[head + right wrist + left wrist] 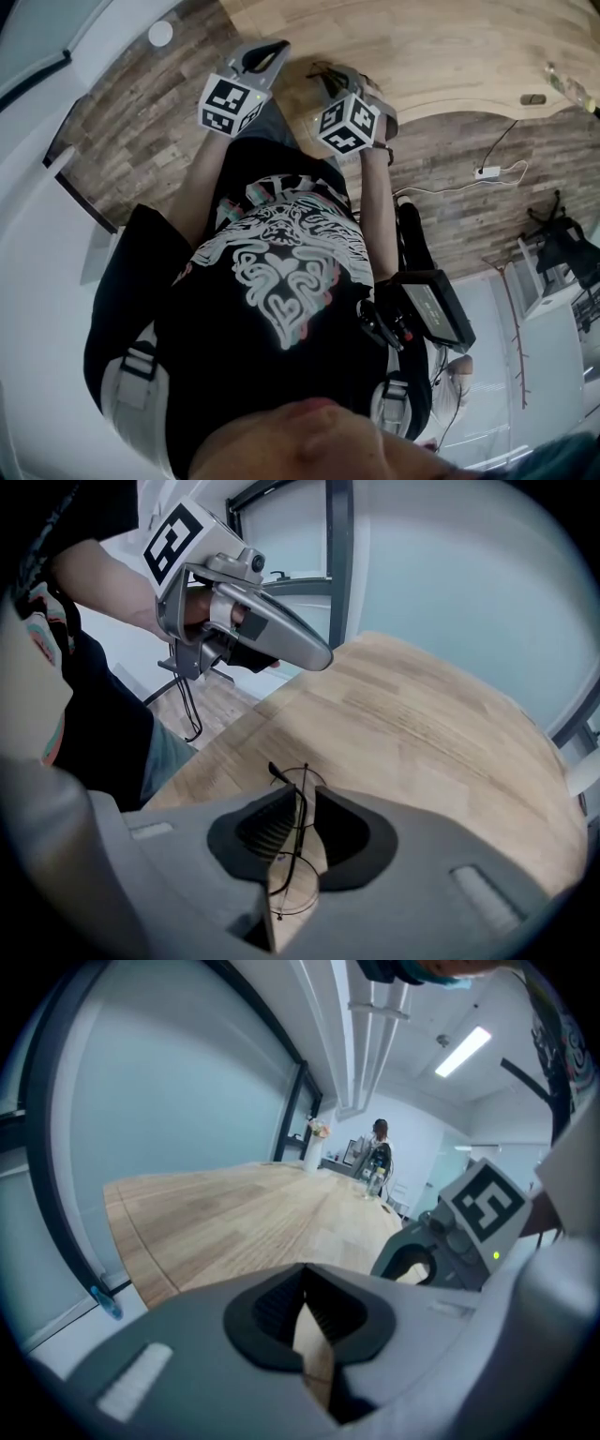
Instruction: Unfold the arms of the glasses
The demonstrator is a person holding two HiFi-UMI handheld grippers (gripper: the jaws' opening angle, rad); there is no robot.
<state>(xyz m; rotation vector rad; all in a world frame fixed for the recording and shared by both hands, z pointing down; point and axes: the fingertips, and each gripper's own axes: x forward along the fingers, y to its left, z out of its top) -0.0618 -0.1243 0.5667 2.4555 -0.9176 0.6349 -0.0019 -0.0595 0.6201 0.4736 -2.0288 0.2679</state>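
Observation:
Thin black wire glasses (292, 841) with round lenses lie on the wooden table (422, 724), between the fingers of my right gripper (302, 836). Its jaws stand apart; the frame runs close by the left pad and table shows between it and the right pad. In the head view the glasses (323, 71) are faint lines beside the right gripper (339, 82). My left gripper (305, 1321) is shut with nothing in it. It hovers over the table edge, up and left of the glasses, its tip (319, 658) pointing right. The left gripper (267, 56) sits left of the right one.
The table's curved edge (441, 108) runs just before the person's body, with plank floor below. A white power strip and cable (487, 172) lie on the floor at the right. Far down the table stand bottles (370, 1180) and a person (379, 1143). Glass walls lie behind.

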